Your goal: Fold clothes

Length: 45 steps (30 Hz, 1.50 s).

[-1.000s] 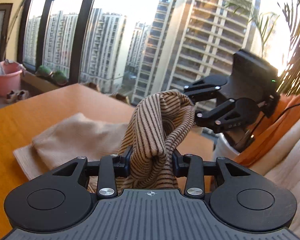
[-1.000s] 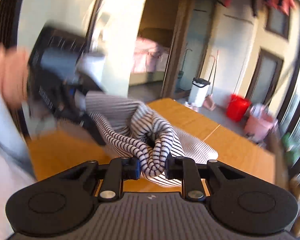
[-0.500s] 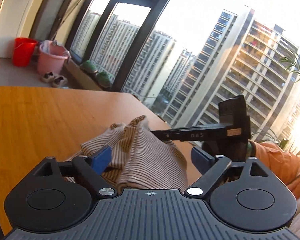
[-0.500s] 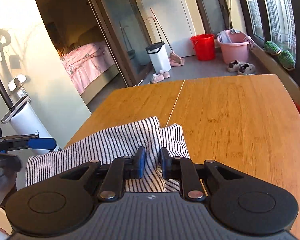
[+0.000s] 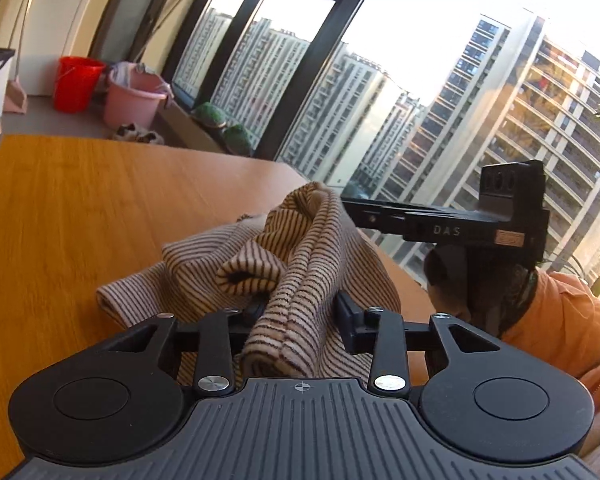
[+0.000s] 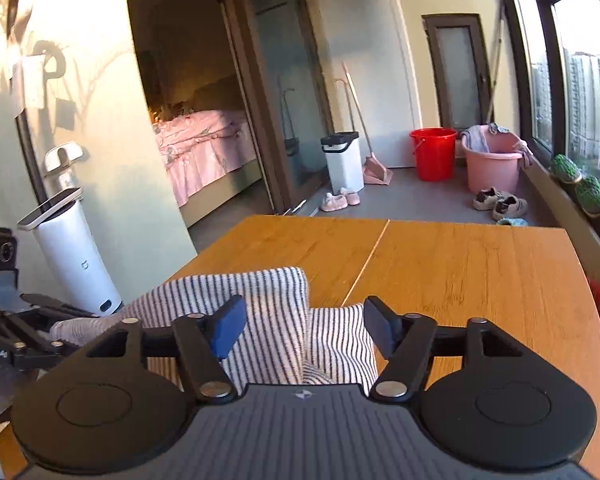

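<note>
The letters "DAS" stand in pale print on the side of the right gripper (image 5: 352,216), on its black bar, seen in the left wrist view against the window. Just beside them, toward the bar's outer end, sits a small orange-brown label (image 5: 510,237) whose print is too small to read. In the right wrist view a white bin (image 6: 74,256) off the table's left edge carries a small dark logo, too blurred to make out.

Striped garment (image 6: 268,320) bunched on table (image 6: 460,272)

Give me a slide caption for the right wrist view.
Right gripper open over striped garment on wooden table.
</note>
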### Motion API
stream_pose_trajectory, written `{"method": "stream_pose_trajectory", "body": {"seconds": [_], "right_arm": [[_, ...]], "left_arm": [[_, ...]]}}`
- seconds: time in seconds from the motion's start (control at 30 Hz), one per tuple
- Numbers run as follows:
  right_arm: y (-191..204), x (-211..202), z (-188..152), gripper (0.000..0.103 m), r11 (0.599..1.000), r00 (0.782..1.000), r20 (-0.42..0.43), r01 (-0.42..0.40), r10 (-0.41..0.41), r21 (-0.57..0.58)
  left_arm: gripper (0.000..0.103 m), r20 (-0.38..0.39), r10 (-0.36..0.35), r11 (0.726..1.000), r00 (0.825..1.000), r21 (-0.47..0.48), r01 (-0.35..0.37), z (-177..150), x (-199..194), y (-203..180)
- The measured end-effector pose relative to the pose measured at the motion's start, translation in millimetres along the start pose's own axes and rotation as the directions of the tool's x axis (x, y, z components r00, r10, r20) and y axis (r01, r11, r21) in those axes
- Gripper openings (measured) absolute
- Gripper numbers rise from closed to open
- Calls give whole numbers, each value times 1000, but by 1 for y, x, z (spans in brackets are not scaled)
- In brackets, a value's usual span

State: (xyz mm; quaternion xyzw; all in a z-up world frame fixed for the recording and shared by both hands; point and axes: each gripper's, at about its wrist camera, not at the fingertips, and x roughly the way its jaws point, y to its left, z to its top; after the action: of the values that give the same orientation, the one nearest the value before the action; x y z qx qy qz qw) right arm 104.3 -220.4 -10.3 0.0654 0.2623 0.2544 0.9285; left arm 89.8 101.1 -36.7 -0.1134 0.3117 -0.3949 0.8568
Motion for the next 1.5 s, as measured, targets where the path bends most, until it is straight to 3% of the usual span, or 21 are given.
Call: {"method": "stream_pose_trajectory", "body": {"seconds": [0.03, 0.07, 0.1, 0.2, 0.23, 0.33, 0.43, 0.57, 0.6, 0.7, 0.77, 0.87, 0.97, 1.03, 1.17, 1.3, 1.43, 1.47, 1.5], "right_arm": [[-4, 4, -3, 65, 999, 1000, -2, -6, 6, 37], [-7, 6, -6, 55, 997, 1000, -7, -26, 26, 68], [-5, 6, -9, 37, 996, 999, -12, -46, 47, 71], [17, -10, -15, 13, 998, 999, -4, -33, 33, -45], [21, -18, -13, 11, 998, 999, 5, -32, 32, -56], [19, -38, 3, 9, 999, 998, 47, -47, 46, 26], [1, -33, 24, 9, 996, 996, 85, -24, 17, 87], [-30, 30, 20, 10, 982, 997, -52, 59, -50, 180], [-31, 41, 14, 13, 982, 995, -73, 75, -63, 174], [-33, 56, 4, 16, 981, 994, -77, 89, -76, 175], [-36, 55, 5, 16, 981, 994, -79, 87, -74, 176], [-35, 56, 4, 19, 982, 993, -83, 97, -84, 161], [-34, 55, 1, 20, 982, 992, -79, 105, -93, 160], [-32, 52, 0, 20, 983, 992, -78, 105, -94, 151], [-30, 44, -3, 22, 987, 990, -82, 119, -111, 104], [-31, 41, -3, 37, 985, 987, -75, 147, -140, 87], [-11, 26, 13, 36, 986, 986, 26, 165, -165, 6], [-5, 22, 18, 32, 986, 984, 56, 168, -167, -17], [0, 20, 21, 22, 989, 988, 65, 144, -142, -23]], "left_arm": [[35, -2, 4, 1000, 1000, -5, -4, -2, 0, -1], [34, -6, 7, 1000, 1000, -9, -7, -4, -2, -1], [33, -7, 5, 1000, 1000, -1, -5, -5, -4, -4], [31, -8, -4, 1000, 1000, 27, 4, -9, -11, -14], [30, -1, -11, 999, 1000, 38, 11, -8, -11, -17], [30, 41, -21, 999, 999, 39, 20, 10, -9, -15], [31, 47, 55, 998, 997, 26, -56, 26, 12, 6], [34, 15, 211, 977, 977, 18, -211, 31, 35, 33], [41, 23, 231, 973, 973, 17, -232, 33, 30, 36], [44, 73, 277, 960, 958, 21, -279, 41, 8, 38], [47, 130, 258, 963, 957, 43, -266, 51, -3, 31], [56, 190, 171, 977, 967, 98, -192, 62, -3, 10], [56, 137, 142, 968, 980, 190, -167, 65, 34, -6], [53, 69, 186, 953, 980, 230, -198, 62, 67, -3], [59, 32, 192, 963, 981, 188, -194, 59, 78, 10], [59, -1, 192, 972, 981, 141, -190, 56, 86, 23], [59, -34, 190, 978, 981, 94, -186, 53, 95, 36], [59, -43, 189, 979, 981, 82, -185, 52, 97, 39], [59, -42, 187, 980, 981, 77, -184, 51, 96, 40]]}}
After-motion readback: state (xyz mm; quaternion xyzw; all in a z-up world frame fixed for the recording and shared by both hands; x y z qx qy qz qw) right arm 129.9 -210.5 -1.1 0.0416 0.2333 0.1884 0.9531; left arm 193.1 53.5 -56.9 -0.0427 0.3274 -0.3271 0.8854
